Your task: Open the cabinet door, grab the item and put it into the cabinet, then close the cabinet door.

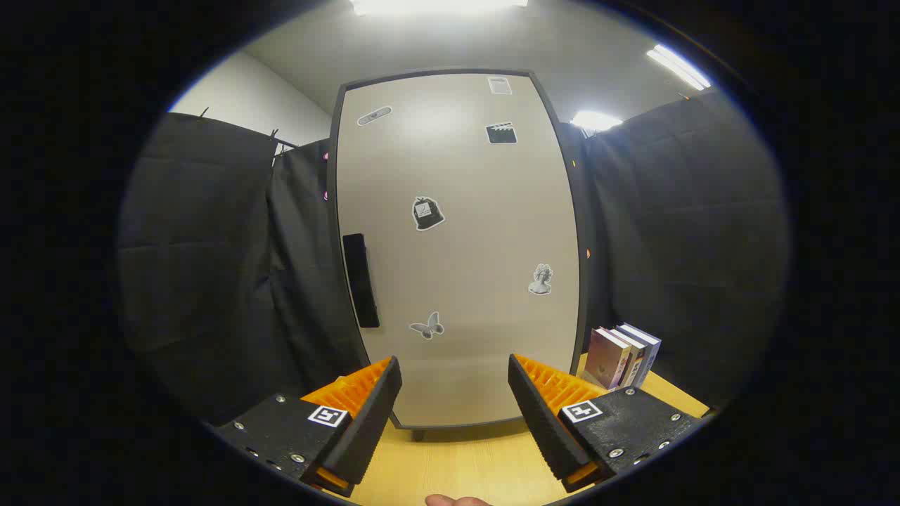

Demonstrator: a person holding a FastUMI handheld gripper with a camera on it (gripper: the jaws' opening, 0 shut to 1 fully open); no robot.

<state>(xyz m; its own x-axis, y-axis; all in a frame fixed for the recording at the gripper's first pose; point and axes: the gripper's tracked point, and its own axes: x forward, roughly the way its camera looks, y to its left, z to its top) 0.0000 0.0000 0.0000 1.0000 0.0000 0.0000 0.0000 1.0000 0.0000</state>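
Gripper view, looking straight at a tall pale cabinet (457, 246), door (464, 295) shut flat in its dark frame. Standing on a light wooden tabletop (457, 464), raised on a small dark foot (418, 435) under the front edge. Long black handle (361, 280) upright near the door's left edge, about mid-height. Stickers scattered over the panel: a butterfly (427, 326) low down, a bust figure (541, 279) off to the right, a dark bell-shaped one (427, 213) near the middle, a clapperboard (501, 133) and a paper slip (499, 85) up high, an oblong one (374, 115) at upper left.

Gripper (455, 414) spread wide, nothing between the fingers, tips held short of the door and framing its lower part. Butterfly sticker just above the gap. Square marker tags on both finger bodies. Sliver of a fingertip (457, 500) at the very bottom, below the gap.

Row of books (622, 355) upright on the tabletop, just right of the cabinet's lower corner and beyond the right finger, spines leaning together, touching one another. Cannot tell which of these is the item to be stowed; all outside the cabinet.

Black cloth (204, 267) hanging on both sides of the cabinet, clipped along a rail at upper left. White wall and ceiling above, bright strip lights (678, 67) overhead.
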